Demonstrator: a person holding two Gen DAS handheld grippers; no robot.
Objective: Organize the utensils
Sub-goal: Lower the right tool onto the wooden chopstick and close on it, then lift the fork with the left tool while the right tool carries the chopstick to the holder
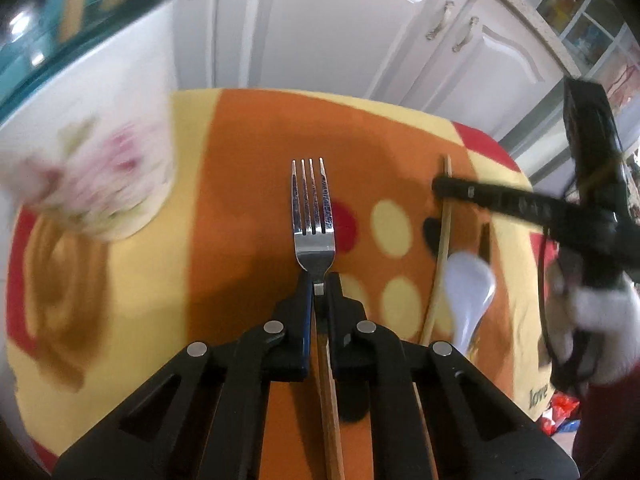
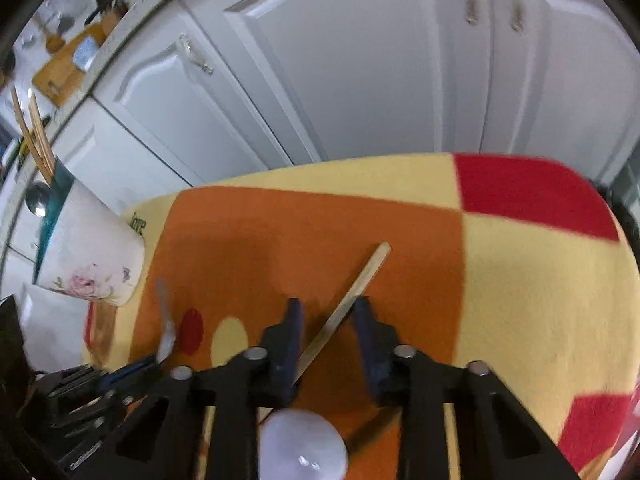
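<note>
In the left wrist view my left gripper [image 1: 319,280] is shut on the neck of a steel fork [image 1: 314,216], whose tines point away over the orange cloth. A wooden chopstick [image 1: 330,408] lies under this gripper. My right gripper [image 2: 326,308] has its pads on a second chopstick [image 2: 352,294], which runs slantwise between them and touches both. The same gripper [image 1: 440,212] shows at the right of the left wrist view, astride that chopstick [image 1: 442,248]. A white ceramic spoon [image 1: 470,292] lies beside it and shows as a white spoon [image 2: 302,444] under the right gripper.
A white flowered cup [image 2: 88,256] with a teal rim stands at the left, holding chopsticks [image 2: 36,136] and a metal spoon [image 2: 38,198]. An orange, yellow and red cloth [image 2: 520,280] covers the table. White cabinet doors [image 2: 360,60] rise behind. A white-gloved hand [image 1: 600,332] holds the right gripper.
</note>
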